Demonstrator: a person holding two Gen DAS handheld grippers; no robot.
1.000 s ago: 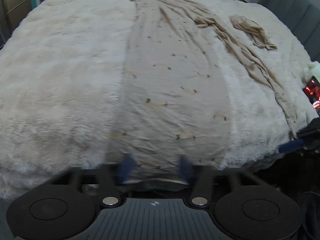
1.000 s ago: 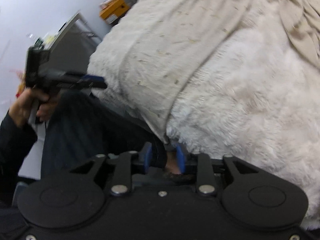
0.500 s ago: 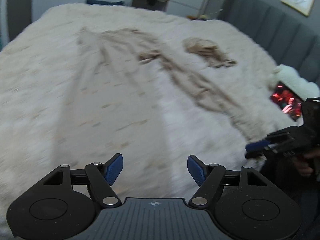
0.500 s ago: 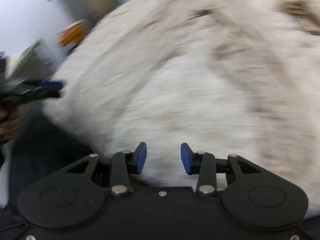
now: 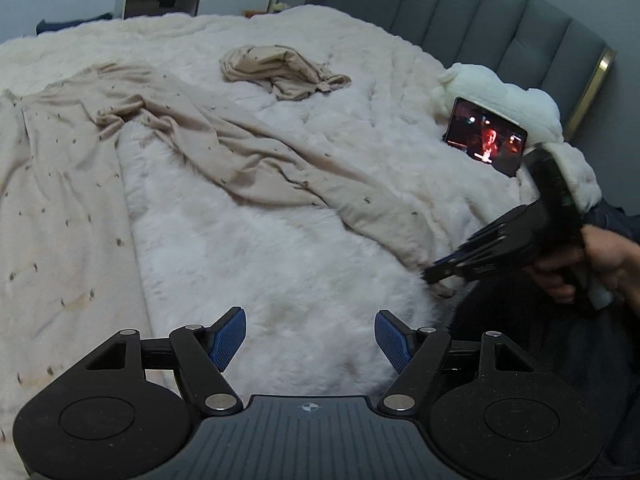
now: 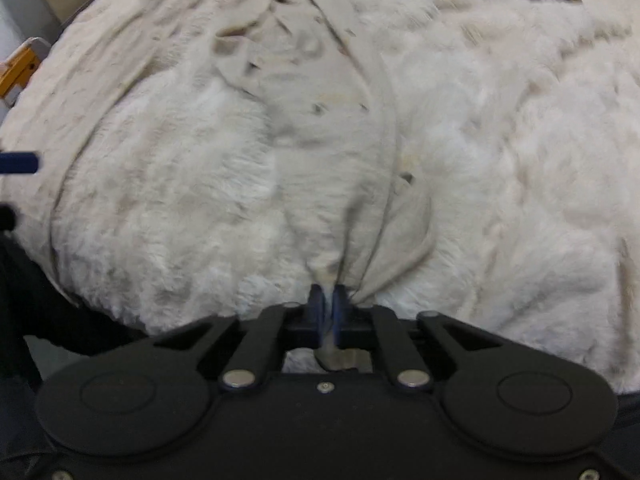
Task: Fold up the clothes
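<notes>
While your right gripper (image 6: 329, 300) pinches the beige trouser leg's (image 5: 256, 160) hem, bring the empty, spread left gripper (image 5: 310, 338) to the other leg (image 5: 60, 200) and lift both evenly.

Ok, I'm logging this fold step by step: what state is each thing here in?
Beige trousers: spread out, wrinkled, one leg end pinched.
Small beige garment: crumpled, unfolded.
Phone: screen lit, propped against a white pillow.
Left gripper: open, empty.
Right gripper: shut on the trousers.
</notes>
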